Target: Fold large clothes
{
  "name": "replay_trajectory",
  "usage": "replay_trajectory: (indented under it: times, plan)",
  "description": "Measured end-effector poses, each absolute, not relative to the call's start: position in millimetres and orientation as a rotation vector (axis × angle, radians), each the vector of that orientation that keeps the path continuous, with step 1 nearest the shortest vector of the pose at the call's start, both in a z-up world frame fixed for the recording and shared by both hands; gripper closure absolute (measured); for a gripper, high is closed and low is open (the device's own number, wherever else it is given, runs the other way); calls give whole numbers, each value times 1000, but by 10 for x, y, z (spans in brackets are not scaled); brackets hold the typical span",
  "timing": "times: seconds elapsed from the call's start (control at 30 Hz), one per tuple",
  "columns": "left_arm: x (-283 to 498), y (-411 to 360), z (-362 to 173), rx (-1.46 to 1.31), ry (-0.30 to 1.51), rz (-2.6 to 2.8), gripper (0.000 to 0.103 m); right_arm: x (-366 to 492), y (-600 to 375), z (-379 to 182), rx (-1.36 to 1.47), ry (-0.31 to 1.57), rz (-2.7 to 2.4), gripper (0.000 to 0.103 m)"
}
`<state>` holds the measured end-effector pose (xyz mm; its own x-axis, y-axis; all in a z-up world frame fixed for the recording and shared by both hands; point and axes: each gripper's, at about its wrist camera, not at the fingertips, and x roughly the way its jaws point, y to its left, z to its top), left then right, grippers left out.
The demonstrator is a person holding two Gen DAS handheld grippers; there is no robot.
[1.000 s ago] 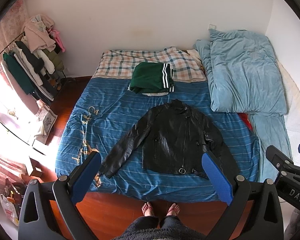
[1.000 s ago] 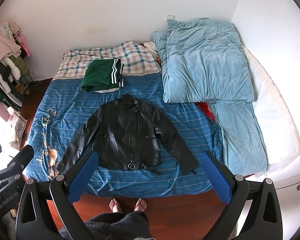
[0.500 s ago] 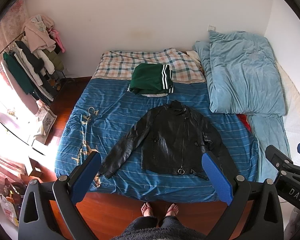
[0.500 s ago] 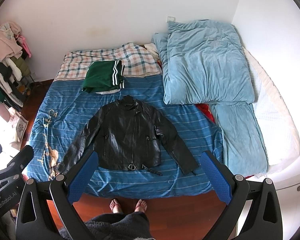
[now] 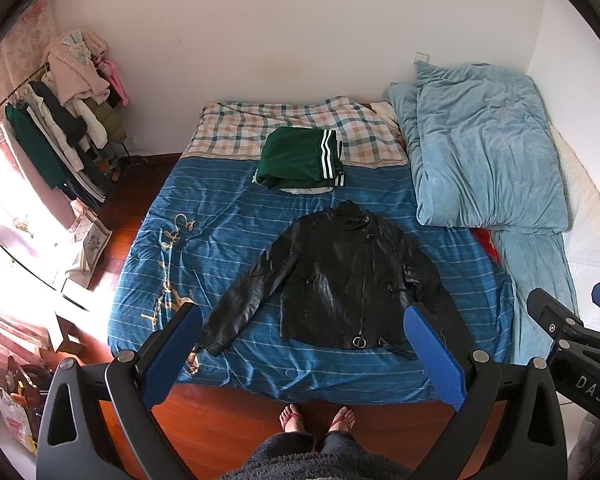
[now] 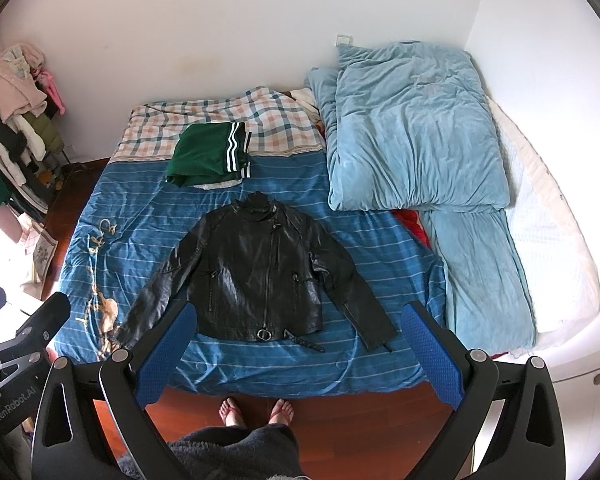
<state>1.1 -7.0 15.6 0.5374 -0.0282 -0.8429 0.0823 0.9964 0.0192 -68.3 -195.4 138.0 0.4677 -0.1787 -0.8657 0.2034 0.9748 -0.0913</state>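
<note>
A black leather jacket [image 5: 340, 276] [image 6: 260, 272] lies flat, front up and zipped, on the blue striped bed cover [image 5: 228, 232] [image 6: 140, 216], both sleeves spread outward and down. My left gripper [image 5: 300, 352] hangs high above the bed's foot edge, open and holding nothing. My right gripper [image 6: 300, 352] is equally high and open, also holding nothing. The right gripper's body [image 5: 572, 344] shows at the right edge of the left wrist view; the left gripper's body [image 6: 24, 344] shows at the left edge of the right wrist view.
A folded green garment with white stripes [image 5: 300, 160] [image 6: 208, 156] rests beyond the jacket's collar near a plaid sheet [image 5: 240, 128]. A light blue duvet [image 5: 484, 148] [image 6: 412, 136] is piled to the right. A loaded clothes rack [image 5: 60, 128] stands left. The person's feet [image 5: 316, 420] are on the wood floor.
Both views have drifted slightly back and up, so the jacket sits a little lower in the frames. The jacket has not moved and both grippers stay open.
</note>
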Motion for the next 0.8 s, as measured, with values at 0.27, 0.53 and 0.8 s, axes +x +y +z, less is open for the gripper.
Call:
replay_trajectory:
  times: [0.27,0.53,0.8]
  plan:
    - [2,-83,177,55,1004,-68,0,-702,-1962,1347,27,1057,-235,0]
    - [-18,-70,150,60,1001,-69,0,-596,-1903,1386,34,1063,-235,0]
    - [288,-84,-115,151,927,11,0,-345,-1938,914,170,1093,-294,0]
